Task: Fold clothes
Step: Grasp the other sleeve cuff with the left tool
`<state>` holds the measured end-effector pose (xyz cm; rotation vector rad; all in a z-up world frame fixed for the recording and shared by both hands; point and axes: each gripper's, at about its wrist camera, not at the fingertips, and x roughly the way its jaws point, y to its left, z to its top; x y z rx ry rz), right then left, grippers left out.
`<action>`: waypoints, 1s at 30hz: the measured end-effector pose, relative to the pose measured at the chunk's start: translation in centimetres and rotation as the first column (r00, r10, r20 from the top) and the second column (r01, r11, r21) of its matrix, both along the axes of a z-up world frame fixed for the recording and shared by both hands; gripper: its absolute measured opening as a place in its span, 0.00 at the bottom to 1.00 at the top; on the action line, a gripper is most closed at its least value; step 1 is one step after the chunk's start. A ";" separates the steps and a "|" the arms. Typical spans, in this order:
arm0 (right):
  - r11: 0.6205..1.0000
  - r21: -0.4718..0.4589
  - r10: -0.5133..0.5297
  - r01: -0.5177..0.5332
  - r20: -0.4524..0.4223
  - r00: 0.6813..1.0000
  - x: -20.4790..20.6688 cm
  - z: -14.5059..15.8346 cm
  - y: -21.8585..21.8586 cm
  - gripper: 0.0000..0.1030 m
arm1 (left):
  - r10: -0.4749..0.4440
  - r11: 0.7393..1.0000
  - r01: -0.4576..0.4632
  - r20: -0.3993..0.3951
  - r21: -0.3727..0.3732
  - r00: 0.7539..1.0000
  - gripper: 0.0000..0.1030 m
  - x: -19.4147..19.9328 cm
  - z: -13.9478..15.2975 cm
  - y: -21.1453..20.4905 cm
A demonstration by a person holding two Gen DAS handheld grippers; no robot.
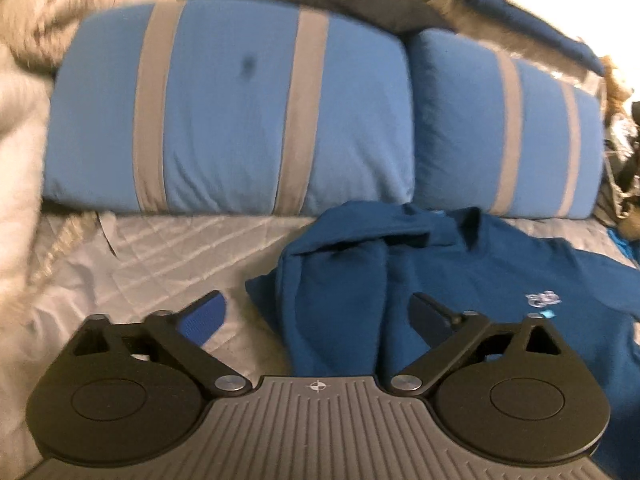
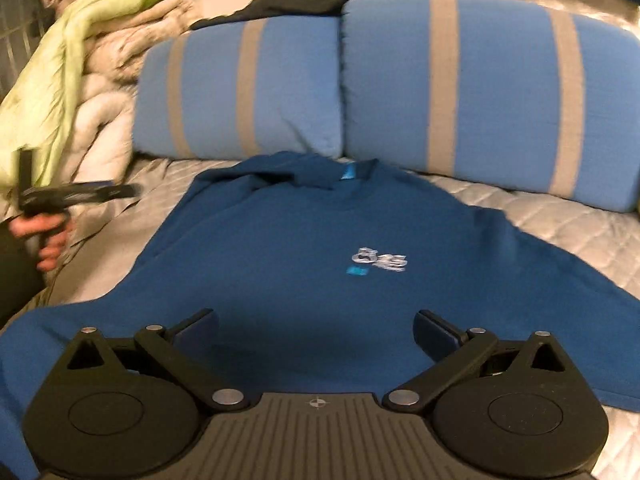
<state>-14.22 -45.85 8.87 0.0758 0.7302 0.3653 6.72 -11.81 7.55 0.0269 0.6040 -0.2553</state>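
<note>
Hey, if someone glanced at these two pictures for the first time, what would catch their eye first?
Probably the dark blue T-shirt with a small white chest logo, spread across the grey quilted bed cover. Behind it, two light blue pillows with grey stripes lean side by side, and each open hand-held gripper fills a picture's bottom.

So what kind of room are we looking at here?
Most likely a bedroom: a dark blue shirt lies spread on a quilted bedcover, with two striped blue pillows behind it and bunched-up blankets piled to one side.
</note>
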 end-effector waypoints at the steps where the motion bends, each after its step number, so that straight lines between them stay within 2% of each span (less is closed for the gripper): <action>1: 1.000 0.009 0.008 -0.008 -0.002 1.000 -0.1 -0.2 0.4 1.00 | 0.013 1.000 -0.013 -0.027 -0.002 1.000 0.83 1.0 -0.9 0.2; 2: 1.000 0.020 0.015 -0.015 -0.003 1.000 -0.1 -0.4 0.7 1.00 | 0.025 1.000 -0.026 -0.054 -0.003 0.998 0.78 2.0 -1.7 0.3; 5: 0.998 0.057 0.026 -0.025 -0.009 1.000 -0.3 -1.1 1.7 1.00 | 0.081 0.996 -0.086 -0.159 -0.023 0.984 0.39 4.6 -4.3 1.0; 6: 0.997 0.064 0.031 -0.030 -0.013 0.999 -0.2 -1.5 2.0 1.00 | 0.093 0.994 -0.103 -0.188 -0.045 0.978 0.34 5.1 -4.9 1.3; 8: 0.997 0.065 0.041 -0.039 -0.021 0.999 0.0 -2.1 2.7 1.00 | 0.096 0.989 -0.119 -0.221 -0.093 0.971 0.14 5.6 -5.3 1.8; 9: 0.997 0.056 0.046 -0.045 -0.023 0.999 0.0 -2.4 3.1 1.00 | 0.096 0.987 -0.122 -0.222 -0.106 0.970 0.09 5.3 -4.9 1.9; 11: 0.998 0.033 0.056 -0.055 -0.021 0.998 -0.2 -2.8 3.7 1.00 | 0.095 0.984 -0.125 -0.221 -0.128 0.971 0.06 4.8 -4.2 2.1; 17: 0.998 0.047 0.050 -0.049 -0.016 0.999 -0.2 -3.4 3.8 1.00 | 0.077 0.994 -0.087 -0.153 -0.063 0.985 0.06 1.1 0.5 2.4; 22: 0.994 0.113 0.018 -0.014 -0.037 0.999 0.2 -3.8 2.7 1.00 | 0.124 0.991 -0.117 -0.103 0.070 0.987 0.06 -2.3 2.6 2.7; 24: 0.991 0.136 0.009 -0.004 -0.038 0.999 0.3 -3.9 2.4 1.00 | 0.142 0.975 -0.124 -0.089 0.182 0.986 0.06 -3.5 2.0 2.5; 27: 0.988 0.154 0.004 0.002 -0.040 0.999 0.4 -3.9 2.2 1.00 | 0.180 0.933 -0.135 -0.104 0.335 0.978 0.06 -4.7 0.0 2.1; 30: 0.986 0.164 0.006 0.000 -0.040 0.999 0.3 -3.9 2.1 1.00 | 0.208 0.892 -0.129 -0.141 0.432 0.968 0.10 -5.3 -1.9 1.7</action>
